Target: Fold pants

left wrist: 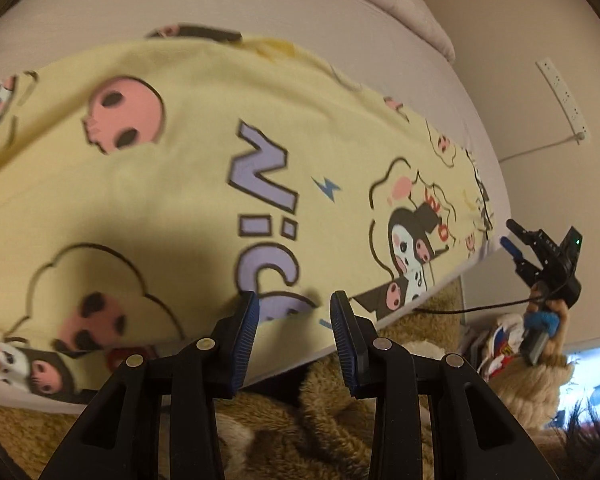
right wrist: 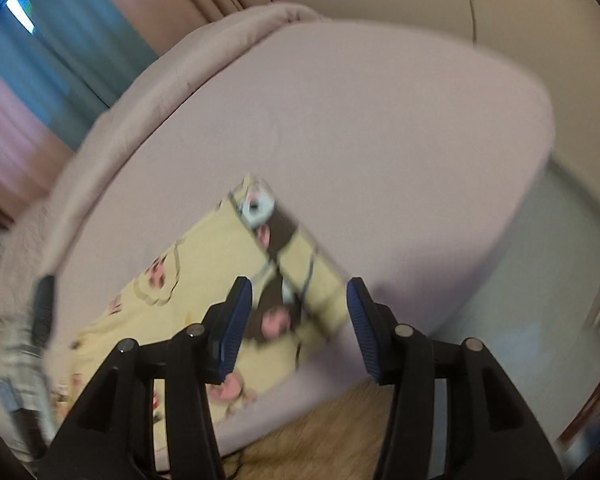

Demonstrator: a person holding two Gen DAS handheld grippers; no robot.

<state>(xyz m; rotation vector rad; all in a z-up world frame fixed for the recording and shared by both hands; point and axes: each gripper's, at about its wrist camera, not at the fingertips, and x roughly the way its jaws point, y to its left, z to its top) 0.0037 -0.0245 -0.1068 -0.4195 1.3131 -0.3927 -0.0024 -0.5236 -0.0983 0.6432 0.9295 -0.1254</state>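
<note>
Pants (left wrist: pixel 204 168) are soft pale-yellow fabric spread flat on the bed (left wrist: pixel 260 4), which has a smooth lilac sheet. The print has pink skulls, cartoon characters in black hoods, a little blue lightning bolt and big purple outlined letters, looks like "Nice". Left gripper (left wrist: pixel 294 312) sits partly open at the near edge of the pants, not pinching anything. Right gripper (right wrist: pixel 300 312) is also open and empty, above the pants' end. Shaggy tan rug (left wrist: pixel 324 412) lies below the bed.

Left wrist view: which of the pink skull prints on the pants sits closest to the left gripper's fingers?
The shadowed pink skull inside the cloud outline on the pants, just left of the left gripper. The brighter pink skull lies farther up the fabric.
</note>
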